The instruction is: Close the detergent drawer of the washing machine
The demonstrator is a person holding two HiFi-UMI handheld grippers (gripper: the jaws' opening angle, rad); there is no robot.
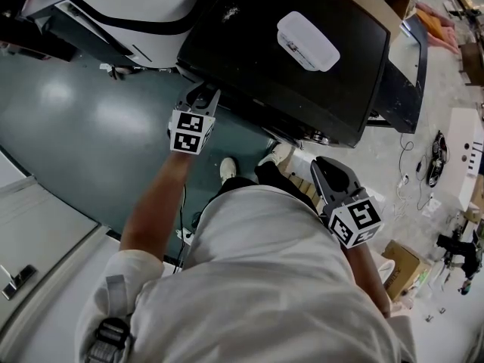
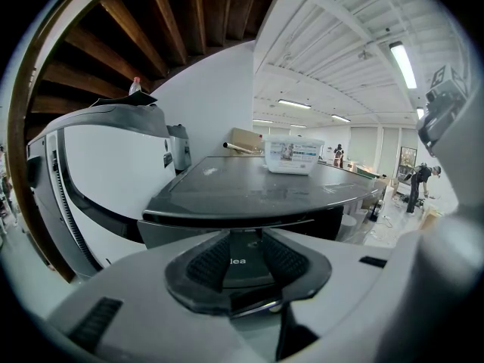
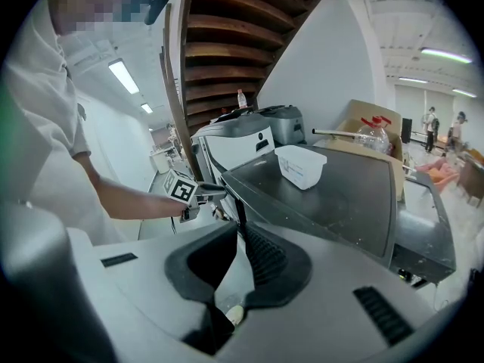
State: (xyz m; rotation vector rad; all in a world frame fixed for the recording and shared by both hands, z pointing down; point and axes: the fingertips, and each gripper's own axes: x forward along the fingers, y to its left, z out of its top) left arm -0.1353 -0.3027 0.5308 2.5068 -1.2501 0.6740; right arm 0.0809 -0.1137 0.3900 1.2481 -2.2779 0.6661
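Note:
The washing machine has a flat black top, which the head view looks down on. My left gripper is at the machine's upper front-left corner. In the left gripper view the dark drawer front, with part of a printed logo, shows right behind the narrow gap between the left gripper's jaws; the fingertips look to be at the panel. I cannot tell whether the drawer stands out or sits flush. My right gripper hangs low at the machine's front right, narrowly open and holding nothing; its view shows the left gripper at the machine.
A white plastic tub stands on the machine's top. A large white and black appliance stands to the left of the machine. Green floor lies at the left. Cardboard boxes and cables are at the right.

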